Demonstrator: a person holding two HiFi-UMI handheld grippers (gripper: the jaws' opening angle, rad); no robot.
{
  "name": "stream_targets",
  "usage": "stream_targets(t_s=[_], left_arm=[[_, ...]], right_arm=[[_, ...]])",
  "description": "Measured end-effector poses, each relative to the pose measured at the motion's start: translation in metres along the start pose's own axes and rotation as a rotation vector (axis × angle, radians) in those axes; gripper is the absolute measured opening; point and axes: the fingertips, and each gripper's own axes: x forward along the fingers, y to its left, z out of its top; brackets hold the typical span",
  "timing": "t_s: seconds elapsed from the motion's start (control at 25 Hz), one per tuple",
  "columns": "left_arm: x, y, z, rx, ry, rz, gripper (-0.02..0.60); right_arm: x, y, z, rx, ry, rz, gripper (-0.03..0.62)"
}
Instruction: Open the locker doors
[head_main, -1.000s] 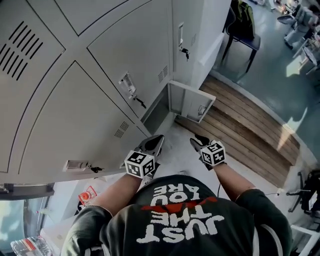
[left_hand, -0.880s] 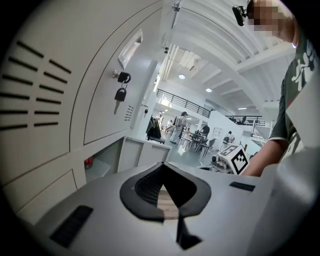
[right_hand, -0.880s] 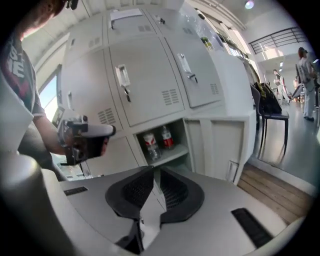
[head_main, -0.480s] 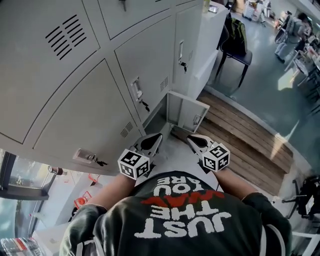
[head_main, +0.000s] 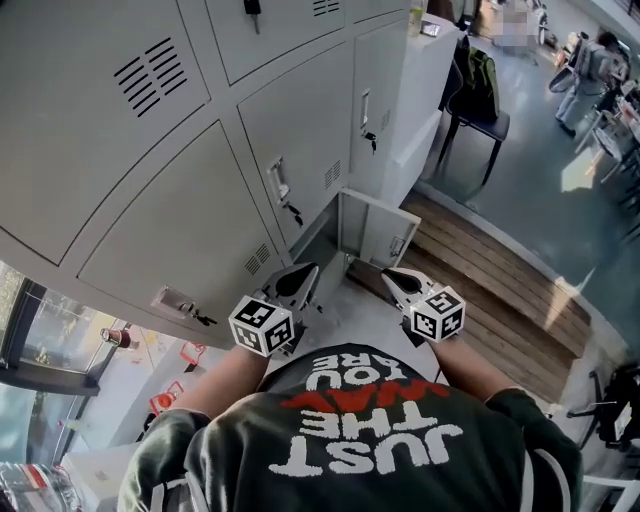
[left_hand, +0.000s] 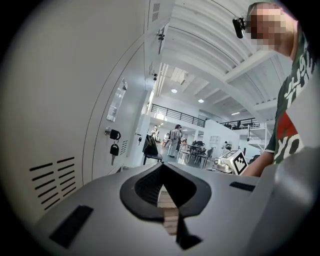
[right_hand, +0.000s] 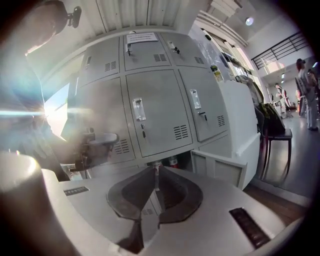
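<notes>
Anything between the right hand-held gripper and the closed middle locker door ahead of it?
Nothing visible. The right hand-held gripper, jaws just closed on nothing, faces the closed middle locker door across open air; the open bottom door hangs lower right, aside.

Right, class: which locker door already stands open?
The low bottom-row door, swung wide outward; the other doors in view sit flush and shut.

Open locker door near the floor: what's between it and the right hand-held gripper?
Nothing but bare floor, as the head view shows, between the open locker door and the right hand-held gripper, whose jaws have just been closing on nothing.
</notes>
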Motion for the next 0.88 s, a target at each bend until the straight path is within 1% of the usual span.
stream_targets(t_s=[0.16, 0.36, 0.56, 0.72, 0.88], left_arm=[[0.0, -0.009, 0.01, 0.001, -0.017, 0.046, 0.0], [-0.001, -0.019, 0.031, 0.002, -0.068, 0.131, 0.0], [0.0, -0.032, 0.058, 0.01, -0.12, 0.176, 0.0], [0.005, -0.039, 0.082, 0.035, -0.137, 0.168, 0.0], [0.012, -0.039, 0.107, 0.052, -0.146, 0.117, 0.0]], right_arm=[[-0.01, -0.005, 0.008, -0.001, -0.006, 0.032, 0.05], [-0.011, -0.015, 0.028, -0.048, -0.006, 0.114, 0.051], [-0.009, -0.033, 0.063, -0.092, -0.021, 0.138, 0.051], [0.0, -0.044, 0.106, -0.125, -0.06, 0.13, 0.051], [0.021, -0.052, 0.151, -0.159, -0.108, 0.094, 0.051]])
